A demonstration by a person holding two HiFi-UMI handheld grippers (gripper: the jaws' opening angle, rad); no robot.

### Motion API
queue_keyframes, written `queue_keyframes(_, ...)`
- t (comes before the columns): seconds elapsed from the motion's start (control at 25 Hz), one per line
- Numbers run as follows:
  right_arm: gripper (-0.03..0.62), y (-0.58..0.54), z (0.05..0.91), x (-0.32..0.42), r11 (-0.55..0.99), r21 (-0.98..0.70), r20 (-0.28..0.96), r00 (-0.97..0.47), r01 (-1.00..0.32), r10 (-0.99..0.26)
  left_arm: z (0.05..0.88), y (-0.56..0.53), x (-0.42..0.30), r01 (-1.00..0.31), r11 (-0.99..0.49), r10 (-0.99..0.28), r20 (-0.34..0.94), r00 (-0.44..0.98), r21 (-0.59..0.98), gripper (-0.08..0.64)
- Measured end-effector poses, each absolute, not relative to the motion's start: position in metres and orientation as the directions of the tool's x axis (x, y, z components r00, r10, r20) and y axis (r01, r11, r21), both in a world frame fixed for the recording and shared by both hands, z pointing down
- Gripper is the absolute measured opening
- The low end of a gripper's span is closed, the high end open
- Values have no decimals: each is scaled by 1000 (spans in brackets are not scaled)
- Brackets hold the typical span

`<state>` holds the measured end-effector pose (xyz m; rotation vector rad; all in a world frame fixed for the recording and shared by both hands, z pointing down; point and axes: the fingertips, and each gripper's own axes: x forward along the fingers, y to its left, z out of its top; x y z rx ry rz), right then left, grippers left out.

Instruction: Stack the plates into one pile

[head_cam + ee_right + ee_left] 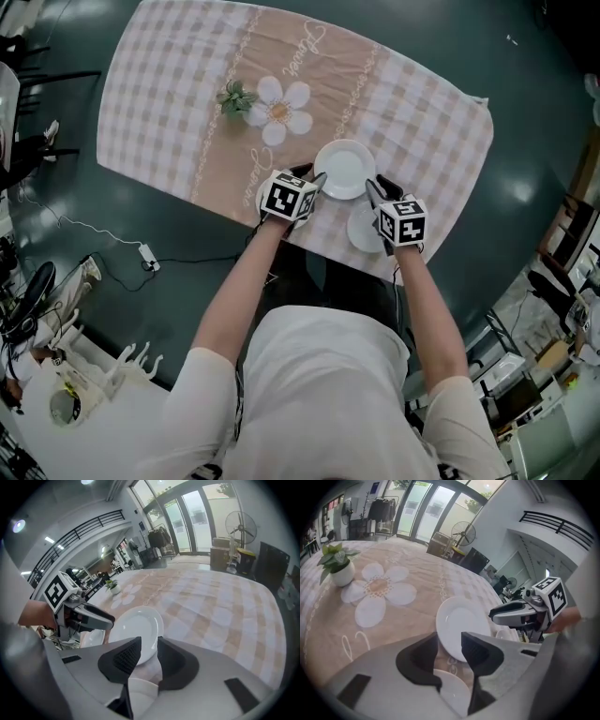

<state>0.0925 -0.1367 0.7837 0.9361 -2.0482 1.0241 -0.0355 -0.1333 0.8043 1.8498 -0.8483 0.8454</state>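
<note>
Both pairs of jaws stand apart, released, with nothing clamped. The left gripper sits at 9 o'clock and the right gripper at 4 o'clock of the centre plate, whose rim shows in each gap.

Plates: three, all white and unstacked. The second plate lies at 5 o'clock of the centre plate. The third plate lies below the left jaws.

Potted plant: one, at 10 o'clock.

Surface: a checked tablecloth with a flower print. Room: dark floor, glass doors, one fan.
</note>
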Motion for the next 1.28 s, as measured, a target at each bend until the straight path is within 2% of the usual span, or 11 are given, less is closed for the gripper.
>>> queue_keyframes(0.28, 126, -138, 805, 94, 386, -399, 829, -507, -832, -236, 816, -132, -32, -827, -333, -134, 846, 516, 452, 158)
queue_keyframes(0.4, 118, -141, 807, 93, 366, -408, 838, -502, -837, -216, 817, -138, -34, -837, -335, -113, 864, 491, 432, 132)
queue_keyframes(0.48, 115, -143, 807, 92, 344, -417, 837, -503, -841, -217, 815, -142, -34, -848, -323, -110, 873, 475, 421, 107)
queue_keyframes(1.28, 109, -148, 776, 94, 279, -441, 810, -512, -853, -287, 783, -144, -31, -867, -272, -158, 870, 468, 417, 109)
